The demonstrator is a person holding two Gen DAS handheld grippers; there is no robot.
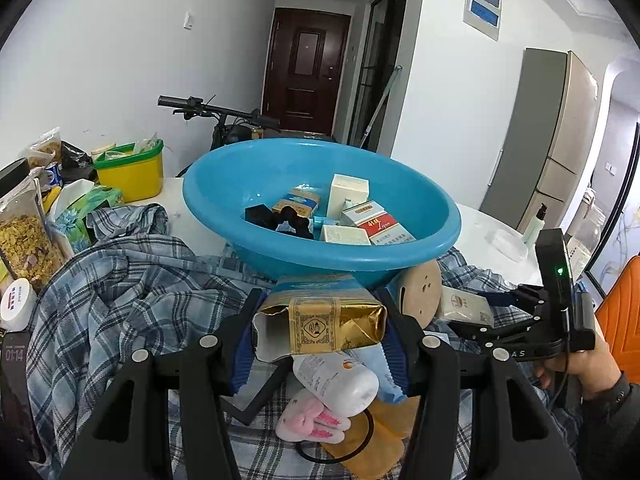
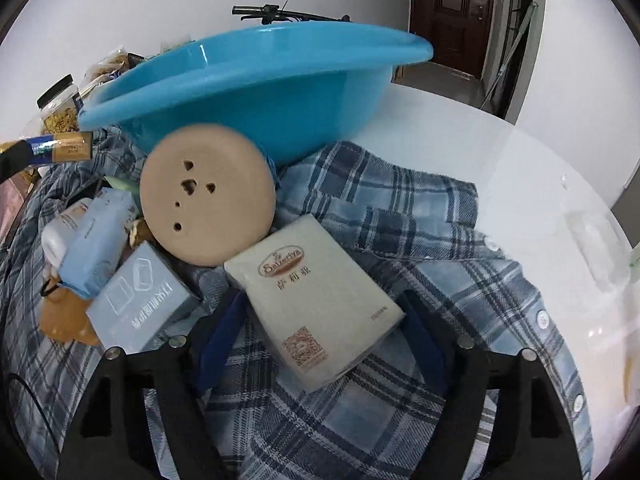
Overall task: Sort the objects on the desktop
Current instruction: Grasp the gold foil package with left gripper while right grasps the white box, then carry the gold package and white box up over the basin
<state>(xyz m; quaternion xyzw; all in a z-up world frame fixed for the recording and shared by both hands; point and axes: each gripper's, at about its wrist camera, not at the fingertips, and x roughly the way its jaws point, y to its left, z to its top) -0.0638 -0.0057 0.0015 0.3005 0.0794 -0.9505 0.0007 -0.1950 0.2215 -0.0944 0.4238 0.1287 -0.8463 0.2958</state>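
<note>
A round white table (image 2: 460, 152) carries a crumpled blue-and-white plaid shirt (image 2: 400, 208), spread under nearly everything. On the shirt's far edge rests a wide blue plastic basin (image 1: 320, 256); inside it lie several small cartons, among them a red-and-white cigarette pack (image 1: 378, 226), a blue-and-gold pack (image 1: 298, 200) and a black scrunchie (image 1: 290, 222). Leaning against the basin's near wall is a round tan disc with small holes (image 2: 208, 196). Just beside it, flat on the shirt, lies a white soft tissue pack with a red-brown label (image 2: 316, 300). The right tool (image 2: 320, 336) straddles this pack, a jaw on each side, but the pads do not visibly press it, so it stands open. To the left lie a pale blue box (image 2: 140, 300) and a light blue pouch (image 2: 96, 256). The left tool (image 1: 318, 330) is clamped on a gold-foil opened cigarette pack (image 1: 320, 324), lifted clear of the shirt in front of the basin.
</note>
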